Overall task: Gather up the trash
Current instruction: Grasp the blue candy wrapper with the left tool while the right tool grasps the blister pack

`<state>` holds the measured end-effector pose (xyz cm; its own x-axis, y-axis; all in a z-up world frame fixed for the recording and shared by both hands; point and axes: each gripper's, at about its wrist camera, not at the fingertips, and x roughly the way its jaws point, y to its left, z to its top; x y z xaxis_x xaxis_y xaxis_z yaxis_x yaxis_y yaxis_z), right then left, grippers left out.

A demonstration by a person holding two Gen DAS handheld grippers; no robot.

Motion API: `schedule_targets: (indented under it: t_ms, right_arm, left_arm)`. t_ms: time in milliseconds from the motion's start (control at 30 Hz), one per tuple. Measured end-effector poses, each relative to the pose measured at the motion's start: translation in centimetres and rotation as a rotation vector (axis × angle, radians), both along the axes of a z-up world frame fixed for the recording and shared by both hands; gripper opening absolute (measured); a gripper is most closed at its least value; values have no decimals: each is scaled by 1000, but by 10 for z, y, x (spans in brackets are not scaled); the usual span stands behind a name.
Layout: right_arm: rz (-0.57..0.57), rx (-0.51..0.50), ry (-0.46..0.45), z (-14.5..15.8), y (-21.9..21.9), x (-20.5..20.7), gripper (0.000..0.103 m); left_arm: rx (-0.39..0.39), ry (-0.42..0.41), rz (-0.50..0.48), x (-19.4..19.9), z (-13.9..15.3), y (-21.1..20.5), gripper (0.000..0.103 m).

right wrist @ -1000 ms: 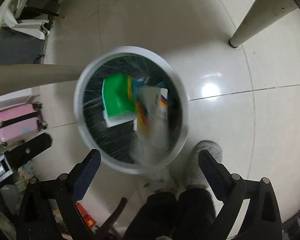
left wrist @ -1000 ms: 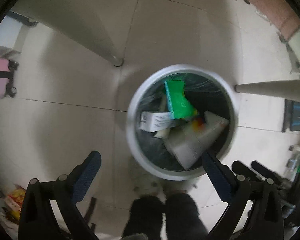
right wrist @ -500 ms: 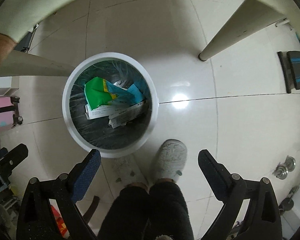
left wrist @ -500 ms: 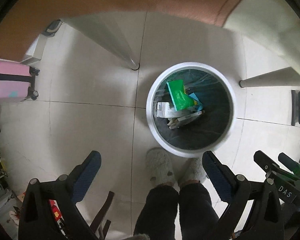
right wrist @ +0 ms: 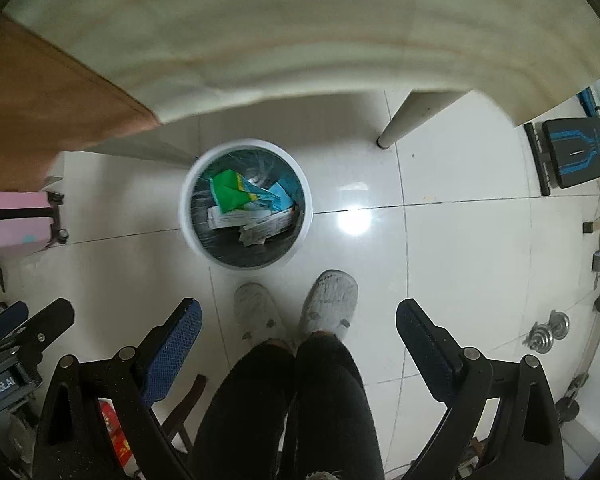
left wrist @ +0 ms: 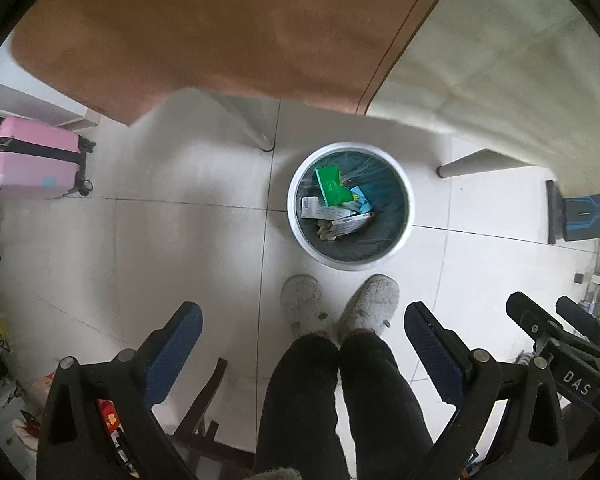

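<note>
The bin (left wrist: 406, 216) stands on the floor (left wrist: 160, 248) at twelve o'clock from the person's slippers (left wrist: 302, 304), with boxes (left wrist: 332, 186) inside; a suitcase (left wrist: 36, 158) stands at nine o'clock, well apart.

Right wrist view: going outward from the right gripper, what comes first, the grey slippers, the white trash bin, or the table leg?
Counting from the right gripper, nearest first:
1. Grey slippers, on the floor just ahead between the open fingers.
2. White trash bin, beyond the slippers, a little to the left, with cartons inside.
3. Table leg, farthest, up and to the right under the table edge.
</note>
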<state>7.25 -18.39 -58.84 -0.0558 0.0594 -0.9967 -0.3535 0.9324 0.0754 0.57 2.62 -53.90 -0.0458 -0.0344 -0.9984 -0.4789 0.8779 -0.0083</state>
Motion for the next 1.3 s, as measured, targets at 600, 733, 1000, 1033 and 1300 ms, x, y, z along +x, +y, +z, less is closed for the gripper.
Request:
schedule_targets:
  t_ms: [600, 733, 1000, 1033, 1300]
  right_arm:
    - [-151, 217, -165, 266, 9, 54, 99]
    - [-209, 244, -200, 296, 13, 122, 99]
    - [-345, 215, -160, 265, 40, 292, 99]
    - [-350, 197, -144, 251, 48, 317, 99]
    - [-320, 58, -65, 164, 97, 430, 99]
  left_arm:
    - [74, -290, 54, 71, 224, 40, 103]
    - [88, -319, 134, 123, 240, 69, 103]
    - [-60, -234, 487, 213, 194, 144, 103]
    - [-86, -217, 527, 221, 188, 150, 103]
    - [-273, -96, 880, 259, 104, 191, 102]
